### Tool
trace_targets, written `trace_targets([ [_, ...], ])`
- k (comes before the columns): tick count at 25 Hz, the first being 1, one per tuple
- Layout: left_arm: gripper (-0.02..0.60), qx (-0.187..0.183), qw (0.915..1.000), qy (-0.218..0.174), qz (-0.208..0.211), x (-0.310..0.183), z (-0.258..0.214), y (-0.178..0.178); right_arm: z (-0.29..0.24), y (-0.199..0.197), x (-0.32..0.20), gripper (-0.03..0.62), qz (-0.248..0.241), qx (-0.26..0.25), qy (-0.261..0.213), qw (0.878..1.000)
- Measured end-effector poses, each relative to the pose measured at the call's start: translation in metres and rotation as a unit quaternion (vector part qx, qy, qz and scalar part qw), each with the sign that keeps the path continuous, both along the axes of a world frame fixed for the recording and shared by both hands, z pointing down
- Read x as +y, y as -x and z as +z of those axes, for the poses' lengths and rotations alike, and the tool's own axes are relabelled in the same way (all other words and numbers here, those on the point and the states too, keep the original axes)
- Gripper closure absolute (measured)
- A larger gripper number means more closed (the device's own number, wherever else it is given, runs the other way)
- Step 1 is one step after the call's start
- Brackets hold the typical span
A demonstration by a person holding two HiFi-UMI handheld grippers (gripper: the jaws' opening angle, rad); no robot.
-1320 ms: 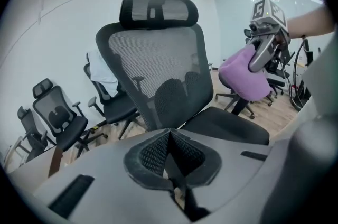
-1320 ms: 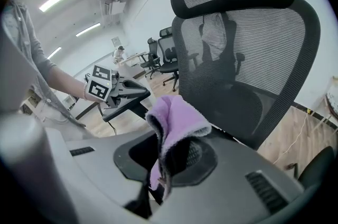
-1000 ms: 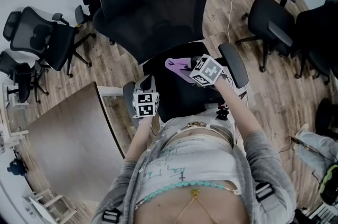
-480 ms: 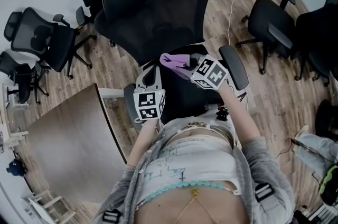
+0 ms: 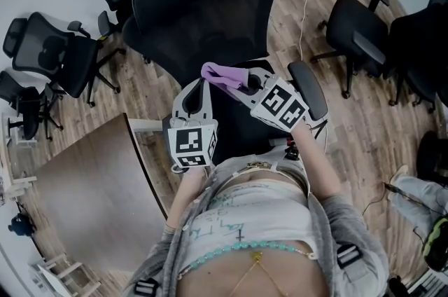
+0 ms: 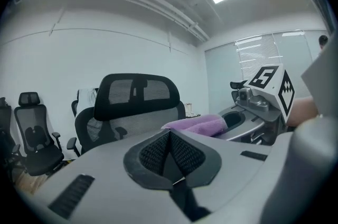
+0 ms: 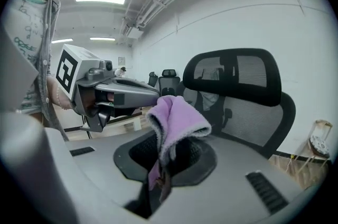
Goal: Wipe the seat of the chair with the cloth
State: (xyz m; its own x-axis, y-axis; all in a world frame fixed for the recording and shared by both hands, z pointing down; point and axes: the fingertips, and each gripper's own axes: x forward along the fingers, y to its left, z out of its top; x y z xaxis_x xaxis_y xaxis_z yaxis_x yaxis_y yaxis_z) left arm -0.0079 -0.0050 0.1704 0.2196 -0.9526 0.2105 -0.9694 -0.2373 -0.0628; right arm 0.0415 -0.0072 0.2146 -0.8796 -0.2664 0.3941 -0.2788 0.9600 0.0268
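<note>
Landmark: the black mesh office chair (image 5: 203, 1) directly in front of the person. The right gripper (image 7: 165, 151) is clamped on a purple cloth (image 5: 222, 74). In the right gripper view the cloth is pinched between the two pads, with a folded lobe standing above the jaw line and a short tail hanging below it. The cloth sits over the rear part of the chair's seat (image 5: 241, 124), just in front of the lower edge of the backrest (image 6: 137, 96). It appears to be held clear of the seat surface, though the head view does not settle whether there is contact. The left gripper (image 6: 170, 136) has its jaws brought fully together with nothing between them. It is positioned over the left side of the seat, just beside the right gripper, with both tools pointing toward the backrest. The chair's right armrest (image 5: 308, 89) lies just outboard of the right gripper. A brown table (image 5: 91, 183) stands to the left of the chair, and further black office chairs (image 5: 59, 54) stand on the wood floor around it.
</note>
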Motion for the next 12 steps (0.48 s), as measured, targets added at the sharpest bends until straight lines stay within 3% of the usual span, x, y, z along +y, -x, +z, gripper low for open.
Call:
trace_targets([
  [5,0.578,-0.01,0.9998,-0.019,-0.004,0.001,-0.022,-0.002,-0.032,-0.002,0.001,0.546,0.016,-0.021,-0.03,0.999],
  [12,0.578,0.0,0.9997,-0.022,-0.006,0.009,-0.034,-0.005,-0.053,-0.013,-0.002,0.546,0.059,-0.062,-0.038,0.996],
])
